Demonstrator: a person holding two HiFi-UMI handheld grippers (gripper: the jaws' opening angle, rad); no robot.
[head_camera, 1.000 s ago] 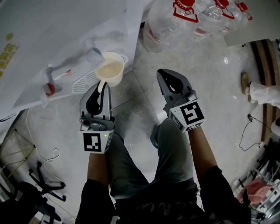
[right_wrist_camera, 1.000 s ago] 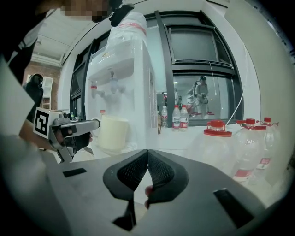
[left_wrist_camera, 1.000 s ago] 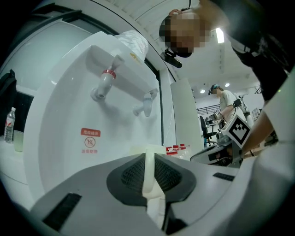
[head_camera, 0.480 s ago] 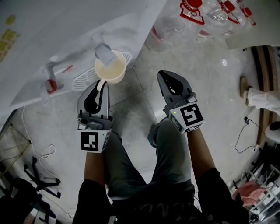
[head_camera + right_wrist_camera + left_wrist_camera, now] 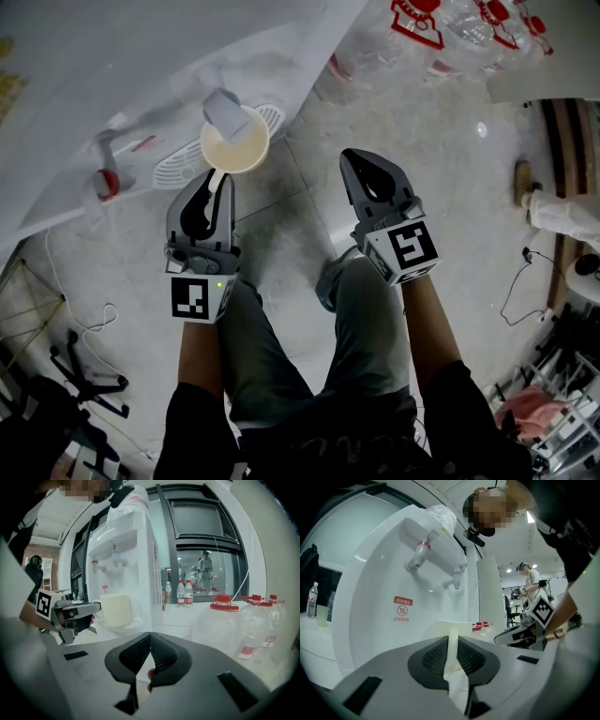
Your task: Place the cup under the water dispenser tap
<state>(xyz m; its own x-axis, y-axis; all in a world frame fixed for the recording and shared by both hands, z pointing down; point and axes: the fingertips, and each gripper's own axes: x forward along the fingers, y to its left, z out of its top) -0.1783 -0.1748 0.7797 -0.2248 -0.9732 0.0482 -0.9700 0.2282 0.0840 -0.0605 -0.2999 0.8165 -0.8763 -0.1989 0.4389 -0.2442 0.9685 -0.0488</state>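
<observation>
The left gripper (image 5: 217,180) pinches the cream cup (image 5: 234,148) by its handle (image 5: 452,651). The cup sits directly beneath the tap (image 5: 222,111), over the drip tray (image 5: 176,169). The right gripper (image 5: 354,157), jaws pressed together and empty, hangs well apart from the tap.

Dim, perhaps underexposed head view; fisheye-warped, dark-cornered gripper views.

The pale tiled floor (image 5: 286,244) carries the white water dispenser (image 5: 141,75) at upper left and a group of large red-capped water bottles (image 5: 441,33) along the top. Thin cables (image 5: 108,319) lie on it at both sides. The dispenser's slotted drip tray (image 5: 178,171) lies beneath the cup (image 5: 234,148); contact cannot be confirmed.
</observation>
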